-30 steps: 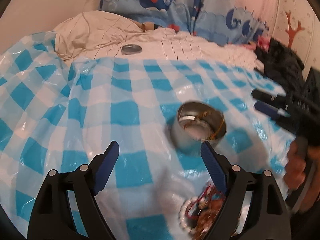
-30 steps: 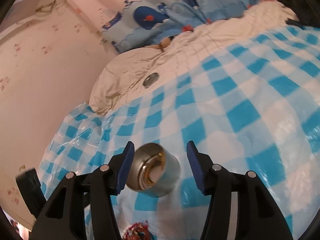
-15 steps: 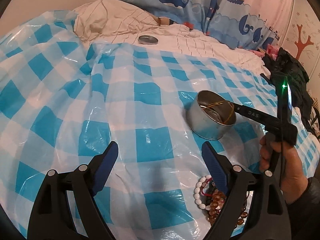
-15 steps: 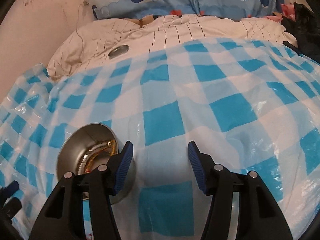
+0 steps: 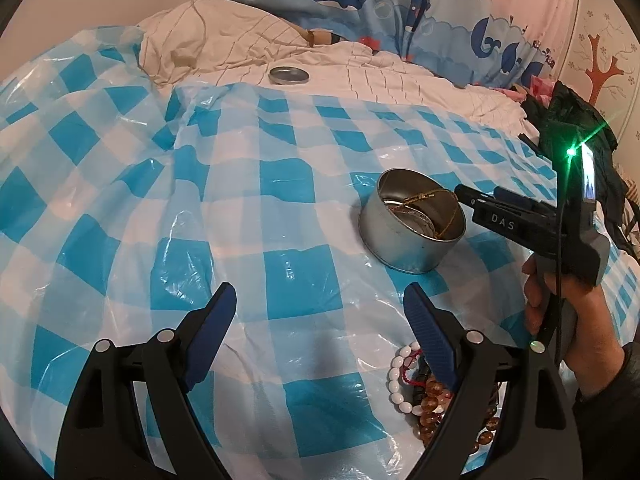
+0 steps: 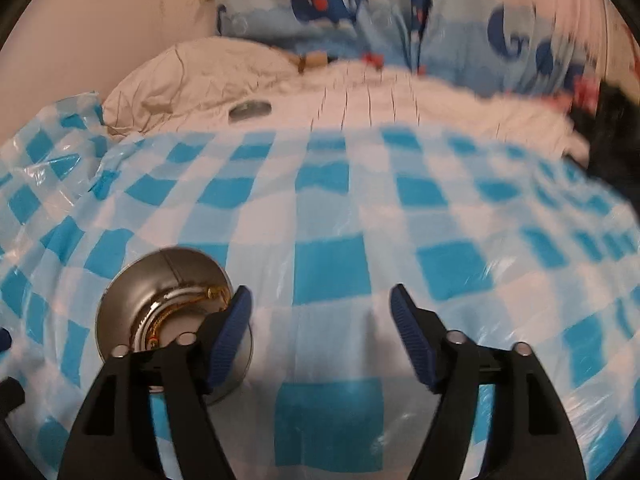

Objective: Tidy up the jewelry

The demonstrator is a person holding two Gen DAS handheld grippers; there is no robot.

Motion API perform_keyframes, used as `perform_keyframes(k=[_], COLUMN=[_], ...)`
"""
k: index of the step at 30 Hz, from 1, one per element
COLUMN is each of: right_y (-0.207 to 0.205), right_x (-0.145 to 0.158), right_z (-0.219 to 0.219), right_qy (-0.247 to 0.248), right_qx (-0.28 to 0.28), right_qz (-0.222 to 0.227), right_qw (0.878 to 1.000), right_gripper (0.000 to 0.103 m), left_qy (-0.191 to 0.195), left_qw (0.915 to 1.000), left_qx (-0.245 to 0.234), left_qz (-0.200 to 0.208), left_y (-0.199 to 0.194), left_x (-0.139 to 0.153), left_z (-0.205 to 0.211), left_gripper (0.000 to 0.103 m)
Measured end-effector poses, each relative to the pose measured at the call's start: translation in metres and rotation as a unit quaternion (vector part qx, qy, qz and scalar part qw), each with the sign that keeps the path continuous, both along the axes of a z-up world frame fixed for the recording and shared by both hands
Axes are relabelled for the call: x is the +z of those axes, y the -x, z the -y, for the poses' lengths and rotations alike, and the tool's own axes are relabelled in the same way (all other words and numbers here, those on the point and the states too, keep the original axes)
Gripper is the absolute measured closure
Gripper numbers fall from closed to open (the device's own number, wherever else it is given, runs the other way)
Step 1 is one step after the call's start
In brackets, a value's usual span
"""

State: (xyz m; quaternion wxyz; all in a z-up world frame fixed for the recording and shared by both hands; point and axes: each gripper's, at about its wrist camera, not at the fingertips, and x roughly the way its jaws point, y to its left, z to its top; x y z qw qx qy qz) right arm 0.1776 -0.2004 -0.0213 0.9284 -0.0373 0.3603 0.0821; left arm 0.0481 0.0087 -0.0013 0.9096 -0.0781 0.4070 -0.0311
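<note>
A round metal tin (image 5: 412, 226) stands on the blue-and-white checked plastic sheet (image 5: 240, 208) and holds a gold chain and a bangle. It also shows in the right wrist view (image 6: 160, 304) at lower left. A pile of bead bracelets (image 5: 424, 392), white and amber, lies at lower right, partly hidden behind my left gripper's right finger. My left gripper (image 5: 320, 328) is open and empty above the sheet. My right gripper (image 6: 320, 328) is open and empty, just right of the tin; from the left wrist view its body (image 5: 532, 224) reaches in beside the tin's rim.
The tin's lid (image 5: 289, 76) lies far back on a white creased sheet (image 5: 360, 68); it is blurred in the right wrist view (image 6: 250, 110). A whale-print curtain (image 5: 360, 0) hangs behind. Dark clothing (image 5: 576, 128) lies at the right edge.
My right gripper has swung rightward, so the tin slid to the lower left of its view. My left gripper has pulled back and risen a little; more of the bracelets show.
</note>
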Motion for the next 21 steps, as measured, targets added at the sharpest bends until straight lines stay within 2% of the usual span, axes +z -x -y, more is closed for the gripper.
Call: perform_keyframes(k=[4, 8, 10, 11, 12, 14, 18, 21], right_y=[0.001, 0.01, 0.011, 0.008, 0.005, 0.005, 0.016, 0.015], right_x=[-0.001, 0.005, 0.002, -0.005, -0.011, -0.011, 0.015, 0.018], right_z=[-0.003, -0.014, -0.021, -0.025, -0.026, -0.021, -0.012, -0.01], right_qy=[0.008, 0.05, 0.057, 0.061, 0.059, 0.043, 0.0, 0.018], right_qx=[0.006, 0.009, 0.03, 0.045, 0.052, 0.046, 0.033, 0.009], right_qz=[0.003, 0.041, 0.034, 0.009, -0.009, -0.013, 0.033, 0.046], right_qw=[1.0, 0.998, 0.997, 0.997, 0.997, 0.998, 0.999, 0.999], right_gripper=[0.028, 0.027, 0.023, 0.023, 0.023, 0.023, 0.02, 0.019], left_qy=[-0.003, -0.005, -0.005, -0.006, -0.006, -0.007, -0.008, -0.009], left_qw=[1.0, 1.0, 1.0, 1.0, 1.0, 1.0, 0.9999, 0.9999], left_qx=[-0.004, -0.005, -0.005, -0.005, -0.005, -0.006, -0.008, -0.008], left_qz=[0.001, -0.001, 0.0, -0.001, -0.002, -0.003, -0.003, -0.004], left_y=[0.0, 0.0, 0.0, 0.0, 0.0, 0.0, -0.001, -0.001], left_x=[0.0, 0.0, 0.0, -0.001, -0.001, -0.002, -0.003, -0.003], left_z=[0.001, 0.001, 0.001, 0.002, 0.002, 0.002, 0.005, 0.005], left_gripper=[0.021, 0.021, 0.021, 0.021, 0.021, 0.021, 0.021, 0.021])
